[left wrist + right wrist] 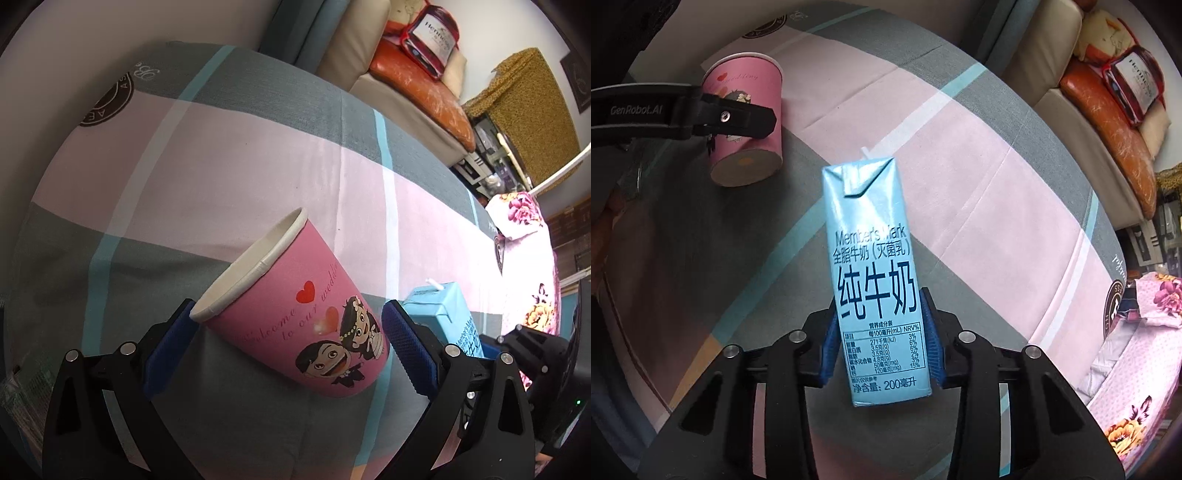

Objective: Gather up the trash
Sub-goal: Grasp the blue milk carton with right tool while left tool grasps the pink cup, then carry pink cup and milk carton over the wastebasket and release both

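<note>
A pink paper cup (295, 314) with a cartoon couple lies on its side on the checked bedspread (229, 155), mouth toward the upper left. My left gripper (288, 310) straddles it, open, a blue pad close on each side of the cup. In the right wrist view my right gripper (879, 301) is shut on a light blue milk carton (875, 266), the pads pressing its two narrow sides near the bottom; a straw stub shows at its top. The cup (746, 110) also shows there at upper left, under a left finger (738, 118). The carton (443, 314) sits just right of the cup.
A beige sofa (399, 96) with an orange cushion and a red-framed bag stands beyond the bed. A floral quilt (1137, 387) lies at the right edge. Shelves and a yellow-covered box (528, 110) fill the far corner.
</note>
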`<state>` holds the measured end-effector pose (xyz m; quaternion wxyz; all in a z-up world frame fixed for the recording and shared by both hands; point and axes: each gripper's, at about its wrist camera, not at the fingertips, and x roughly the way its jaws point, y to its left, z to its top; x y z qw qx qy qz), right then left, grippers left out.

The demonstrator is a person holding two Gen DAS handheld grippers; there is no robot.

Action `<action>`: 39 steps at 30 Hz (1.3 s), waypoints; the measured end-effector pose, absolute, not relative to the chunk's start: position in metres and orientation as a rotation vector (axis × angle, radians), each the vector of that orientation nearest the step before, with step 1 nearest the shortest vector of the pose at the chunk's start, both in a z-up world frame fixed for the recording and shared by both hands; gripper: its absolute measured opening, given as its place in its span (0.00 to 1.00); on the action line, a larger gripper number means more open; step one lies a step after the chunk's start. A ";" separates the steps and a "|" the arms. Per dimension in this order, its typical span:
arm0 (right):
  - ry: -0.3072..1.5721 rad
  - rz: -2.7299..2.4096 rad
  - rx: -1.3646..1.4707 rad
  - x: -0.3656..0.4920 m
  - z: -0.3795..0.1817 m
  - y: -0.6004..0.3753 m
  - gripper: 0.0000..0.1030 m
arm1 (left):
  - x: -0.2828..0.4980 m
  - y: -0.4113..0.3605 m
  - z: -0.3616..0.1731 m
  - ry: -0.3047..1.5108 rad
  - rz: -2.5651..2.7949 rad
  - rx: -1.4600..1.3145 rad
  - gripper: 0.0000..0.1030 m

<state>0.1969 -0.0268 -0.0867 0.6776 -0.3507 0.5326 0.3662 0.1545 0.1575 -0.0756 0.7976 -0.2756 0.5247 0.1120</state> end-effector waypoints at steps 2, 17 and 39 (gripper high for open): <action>1.218 0.807 -0.760 0.193 -0.086 -0.038 0.34 | 0.161 0.156 -0.079 1.128 0.245 -0.591 0.96; 1.286 0.709 -0.582 0.183 -0.087 -0.048 0.50 | 0.154 0.129 -0.077 1.149 0.012 -0.287 0.91; 1.278 0.472 -0.165 0.172 -0.077 -0.183 0.34 | 0.159 0.081 -0.086 1.193 0.068 -0.329 0.92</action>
